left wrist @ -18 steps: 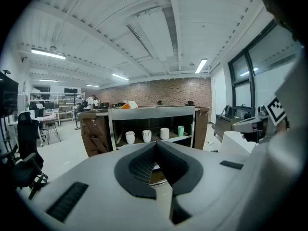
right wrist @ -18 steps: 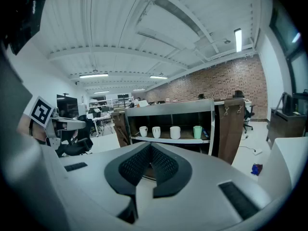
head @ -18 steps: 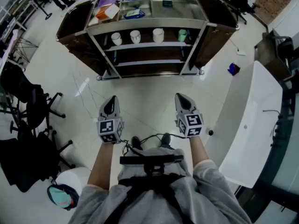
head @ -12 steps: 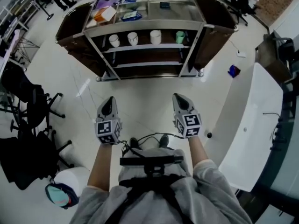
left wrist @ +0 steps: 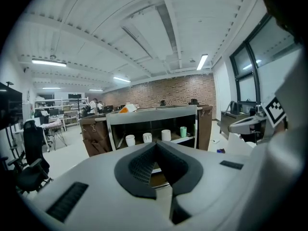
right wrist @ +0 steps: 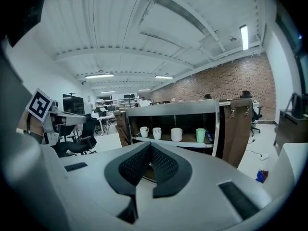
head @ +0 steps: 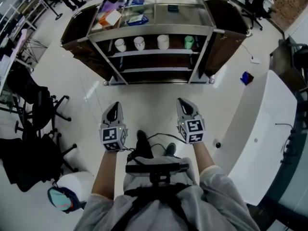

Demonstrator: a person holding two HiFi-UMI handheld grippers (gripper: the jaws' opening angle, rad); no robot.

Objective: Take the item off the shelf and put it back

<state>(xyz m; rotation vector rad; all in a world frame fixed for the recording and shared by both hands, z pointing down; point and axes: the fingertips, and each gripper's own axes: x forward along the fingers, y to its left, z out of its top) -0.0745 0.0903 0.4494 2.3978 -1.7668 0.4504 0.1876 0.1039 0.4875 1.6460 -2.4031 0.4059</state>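
Plenty of bare white floor [head: 149, 93] lies between the person and the metal shelf [head: 154, 31], with black office chairs [head: 36, 107] crowding the left edge and a long white counter [head: 262, 129] running down the right. The stuff to grab sits well apart from both tongs: three white cups [head: 139, 43] and a green cup [head: 188, 42], upright in a row on the upper board, any print too small to read. Both the left gripper [head: 113, 109] and the right gripper [head: 186, 105] are pinched together with nothing in them, and each cube shows square black-and-white markers.
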